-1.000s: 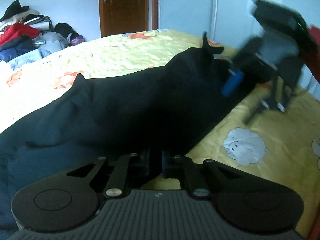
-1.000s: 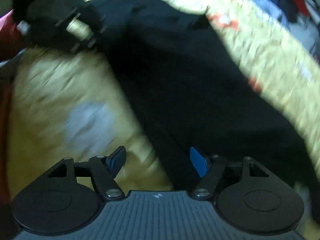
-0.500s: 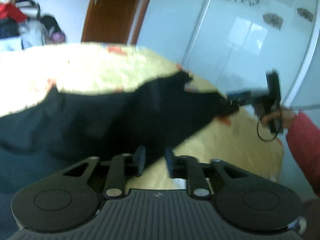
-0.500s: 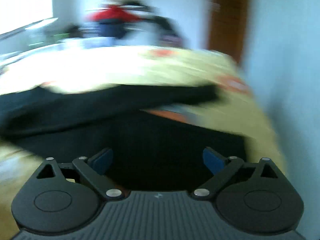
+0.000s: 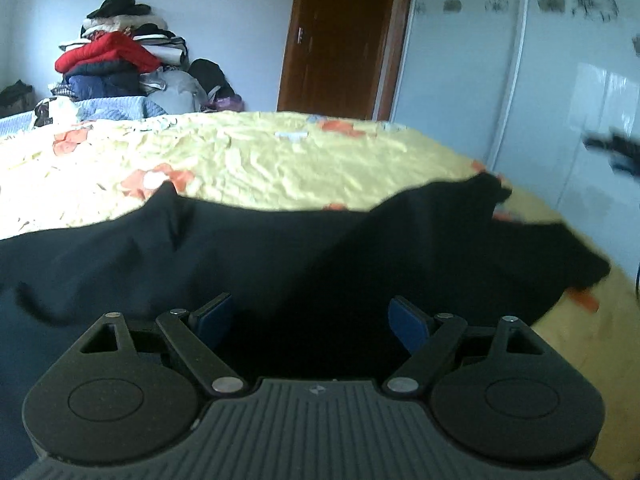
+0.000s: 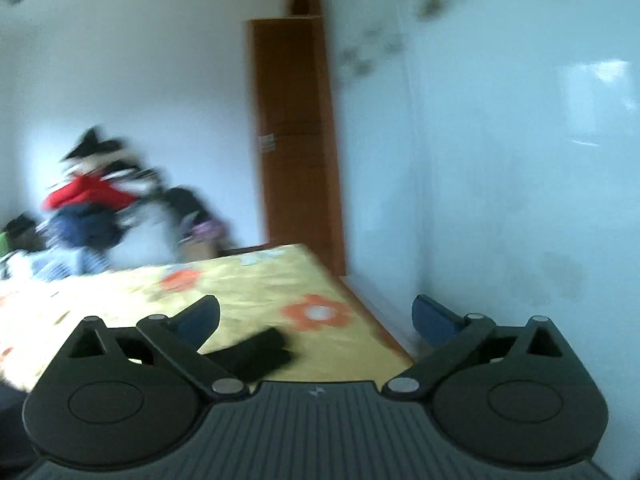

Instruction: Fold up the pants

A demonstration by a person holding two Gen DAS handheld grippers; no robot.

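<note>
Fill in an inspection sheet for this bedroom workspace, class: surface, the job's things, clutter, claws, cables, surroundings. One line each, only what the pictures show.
Surface: bed with a yellow cover printed with orange flowers, rumpled.
Job's things: black pants spread across the bed's near part, creased; one dark end shows in the right wrist view.
Clutter: pile of clothes heaped beyond the bed's far side, a red jacket among them.
Claws: left claw open above the pants, holding nothing; right claw open, empty, aimed past the bed's corner.
Cables: nothing seen.
Surroundings: brown wooden door, white wardrobe with a dark pattern, pale walls.
</note>
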